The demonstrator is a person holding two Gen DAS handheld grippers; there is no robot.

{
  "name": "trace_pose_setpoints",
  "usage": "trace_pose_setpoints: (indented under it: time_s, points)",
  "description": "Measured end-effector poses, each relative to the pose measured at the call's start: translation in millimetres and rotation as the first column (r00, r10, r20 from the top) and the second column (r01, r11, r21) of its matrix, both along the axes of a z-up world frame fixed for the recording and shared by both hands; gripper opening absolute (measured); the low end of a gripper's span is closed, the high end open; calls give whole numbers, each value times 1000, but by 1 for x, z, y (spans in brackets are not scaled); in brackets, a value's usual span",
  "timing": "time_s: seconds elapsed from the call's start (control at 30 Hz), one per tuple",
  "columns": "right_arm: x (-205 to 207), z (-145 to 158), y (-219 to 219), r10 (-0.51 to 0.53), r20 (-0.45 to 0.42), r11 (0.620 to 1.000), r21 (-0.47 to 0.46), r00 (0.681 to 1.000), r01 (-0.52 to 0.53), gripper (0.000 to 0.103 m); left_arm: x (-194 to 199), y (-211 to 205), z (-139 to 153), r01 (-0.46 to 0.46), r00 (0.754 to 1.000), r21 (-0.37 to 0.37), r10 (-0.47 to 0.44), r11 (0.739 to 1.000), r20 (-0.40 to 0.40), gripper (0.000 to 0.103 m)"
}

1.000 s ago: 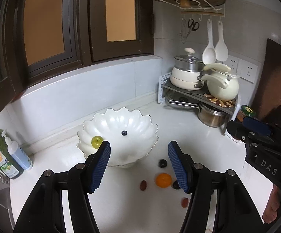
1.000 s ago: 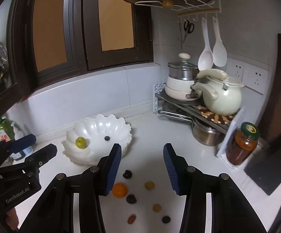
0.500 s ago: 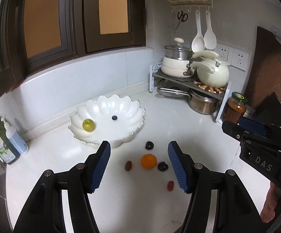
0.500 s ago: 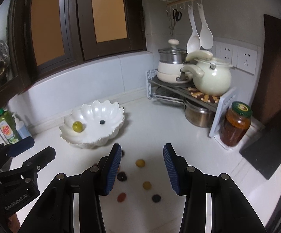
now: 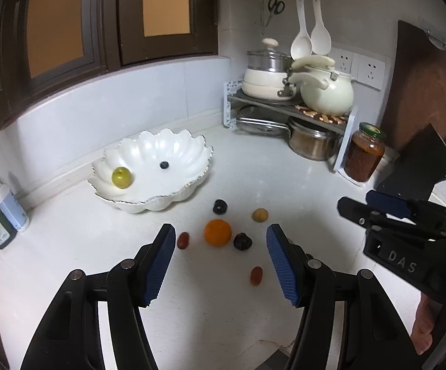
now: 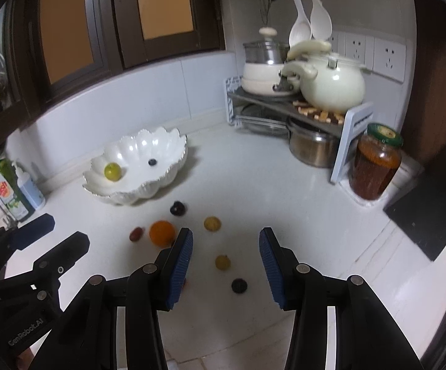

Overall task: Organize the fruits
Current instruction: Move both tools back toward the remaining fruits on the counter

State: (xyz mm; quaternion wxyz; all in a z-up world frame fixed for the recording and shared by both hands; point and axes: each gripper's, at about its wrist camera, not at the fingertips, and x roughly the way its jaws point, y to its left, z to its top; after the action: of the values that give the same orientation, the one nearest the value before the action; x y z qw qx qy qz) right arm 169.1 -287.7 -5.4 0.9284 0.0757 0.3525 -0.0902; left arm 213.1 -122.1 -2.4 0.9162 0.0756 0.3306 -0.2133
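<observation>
White scalloped bowl (image 5: 189, 157) sits on the counter (image 5: 284, 185) toward the back wall, left of the pot rack (image 5: 287, 108). It looks like glazed ceramic, so probably heavy, rigid and chippable at the thin rim; it likely stays put as the drop target. Inside it are a green fruit (image 5: 121, 177) and a blueberry (image 5: 164, 164).

The loose fruit lies on bare counter in front of the bowl, toward the near edge. The orange (image 5: 217, 232) is the biggest: firm, round, likely to roll, so pinch it across the middle. The dark fruits (image 5: 220, 207) (image 5: 242, 241) and the yellowish round ones (image 5: 260, 215) (image 6: 223, 262) are small and probably soft-skinned; use light pressure at the widest point. The red oval pieces (image 5: 183, 240) (image 5: 256, 275) are the smallest and slippery-looking, so grip them across the short axis.

Left gripper (image 5: 218, 266): jaws roughly half open, nothing between the pads, above the orange cluster. Right gripper (image 6: 224, 269): jaws a bit narrower, also holding nothing, over a yellowish fruit and another dark one (image 6: 239, 285).

Hard to tell:
- Fruit species are unclear at this size.
- In the right wrist view one small fruit is mostly hidden behind the left finger (image 6: 178, 265).
- That view is slightly blurred.
- The person shows only as fingers (image 5: 426, 323) at the edge of the left wrist view.
</observation>
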Motion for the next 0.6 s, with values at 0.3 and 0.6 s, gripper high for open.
trace_pose_setpoints:
  time_s: [0.3,0.6]
  points:
    - [9,-37,-2,-4,-70,1000,27,998,6,46,4,-12,-38,61,997,15,-61,998,-41,61]
    - [21,-76,-12,-24,-156,997,68,987,35,46,16,-24,-74,126,986,9,-124,992,-115,57]
